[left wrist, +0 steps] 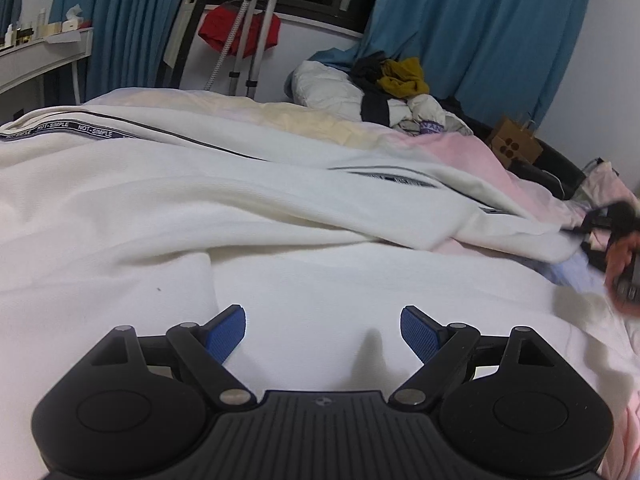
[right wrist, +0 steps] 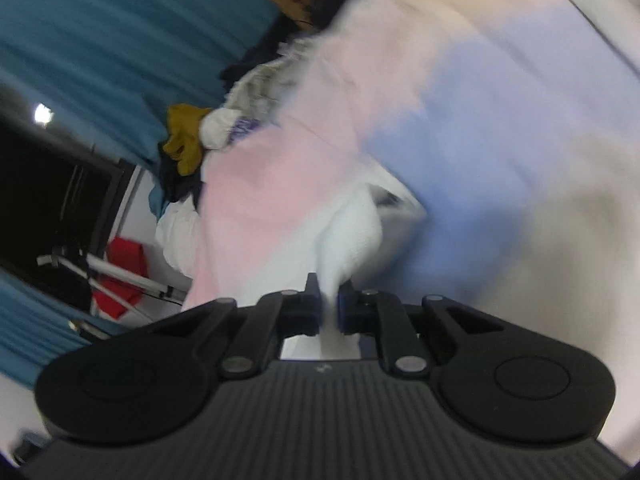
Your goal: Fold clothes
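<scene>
**White top spread on the bed, right tool pinching a fold of it**

So the left tool [left wrist: 322, 330] has its blue pads [left wrist: 226, 332] spread wide apart with nothing between them, hanging just over the white garment [left wrist: 280, 240]. No contact that I can make out from the left wrist view.

The right tool [right wrist: 329, 304] is a different story: its jaws are pressed together on a bunched ridge of that white fabric, which runs up from between the pads toward 12 o'clock. This view is pretty smeared, so finer detail is lost. In the left wrist view the right tool shows as a dark blur at about 3 o'clock, with a hand [left wrist: 624, 268] around it, at the garment's far right end.

The garment fills most of the left view, from 9 o'clock across to 3. It's a cream-white knit, rumpled in soft folds, with a dark printed tape stripe [left wrist: 60, 130] reading "NOT-SIMPLE" near 10 o'clock. It lies on a pastel bedsheet [left wrist: 452, 148] in pink, yellow and blue. A pile of other clothes [left wrist: 392, 88] sits well apart at 1 o'clock, in front of blue curtains [left wrist: 480, 32].
</scene>
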Action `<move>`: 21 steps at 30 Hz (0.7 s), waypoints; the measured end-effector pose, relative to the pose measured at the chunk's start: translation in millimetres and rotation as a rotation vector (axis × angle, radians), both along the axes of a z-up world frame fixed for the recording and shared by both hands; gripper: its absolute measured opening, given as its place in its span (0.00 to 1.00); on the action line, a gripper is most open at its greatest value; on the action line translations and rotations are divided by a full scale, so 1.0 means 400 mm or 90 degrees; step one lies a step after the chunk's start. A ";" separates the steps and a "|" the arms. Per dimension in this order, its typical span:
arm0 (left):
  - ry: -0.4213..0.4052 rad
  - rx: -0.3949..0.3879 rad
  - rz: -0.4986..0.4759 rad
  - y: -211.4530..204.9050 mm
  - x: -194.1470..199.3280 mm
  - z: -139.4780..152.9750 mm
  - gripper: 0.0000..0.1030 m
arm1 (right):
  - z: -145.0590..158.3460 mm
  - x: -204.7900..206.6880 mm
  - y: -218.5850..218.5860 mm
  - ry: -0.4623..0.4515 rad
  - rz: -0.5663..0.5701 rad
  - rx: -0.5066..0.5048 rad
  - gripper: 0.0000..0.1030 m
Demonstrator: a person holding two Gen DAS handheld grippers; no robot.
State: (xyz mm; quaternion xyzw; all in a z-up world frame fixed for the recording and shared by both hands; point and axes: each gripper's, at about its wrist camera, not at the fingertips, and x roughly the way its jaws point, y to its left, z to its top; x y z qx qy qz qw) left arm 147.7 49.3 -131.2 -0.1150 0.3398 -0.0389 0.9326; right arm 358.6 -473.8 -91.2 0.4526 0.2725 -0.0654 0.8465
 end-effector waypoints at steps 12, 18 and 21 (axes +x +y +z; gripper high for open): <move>0.009 -0.035 0.005 0.031 0.021 0.006 0.84 | -0.026 0.008 -0.120 0.012 0.009 -0.163 0.10; -0.004 -0.022 0.001 0.026 0.010 0.022 0.84 | -0.157 -0.021 -0.132 0.038 0.005 -0.160 0.16; -0.011 -0.014 -0.001 0.018 0.005 0.031 0.84 | -0.111 -0.041 -0.111 0.043 0.002 -0.198 0.25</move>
